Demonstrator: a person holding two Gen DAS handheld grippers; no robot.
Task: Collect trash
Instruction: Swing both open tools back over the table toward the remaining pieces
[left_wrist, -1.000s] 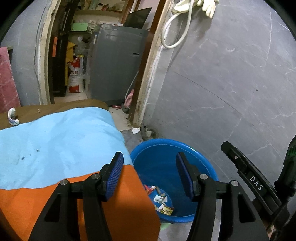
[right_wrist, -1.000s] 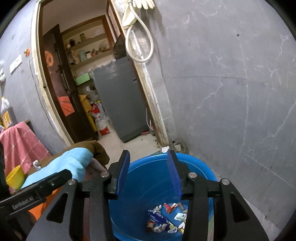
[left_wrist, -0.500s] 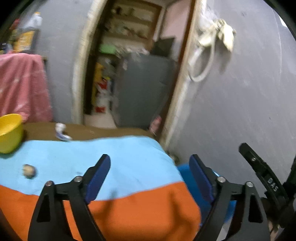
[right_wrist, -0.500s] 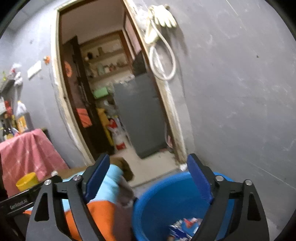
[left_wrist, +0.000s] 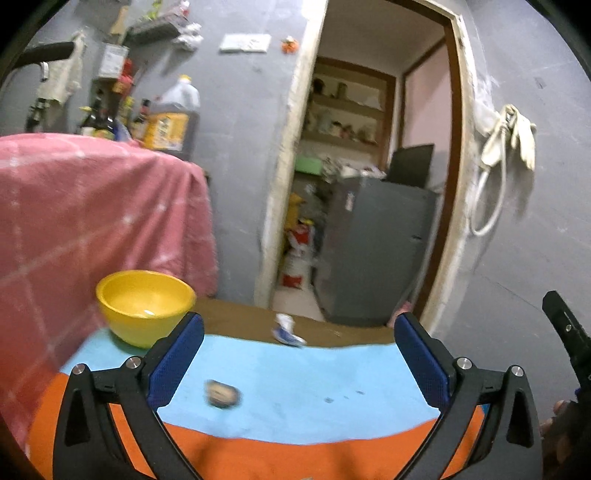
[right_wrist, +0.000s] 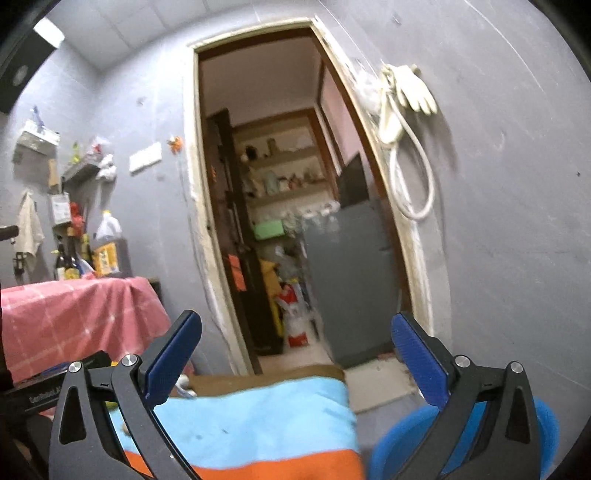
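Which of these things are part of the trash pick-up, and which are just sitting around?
Job: crumpled blue-white wrapper; small round scrap; blue tub.

Just there: yellow bowl; pink cloth; oil jug; white gloves.

Yellow bowl (left_wrist: 144, 306); blue-orange cloth (left_wrist: 295, 384); pink checked cover (left_wrist: 92, 221); blue bin (right_wrist: 546, 417)

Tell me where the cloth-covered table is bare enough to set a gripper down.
The light blue cloth is bare to the right of the round scrap, up to its right edge, and along the orange band in front. It is crowded at the left by the yellow bowl and at the back around the crumpled wrapper.
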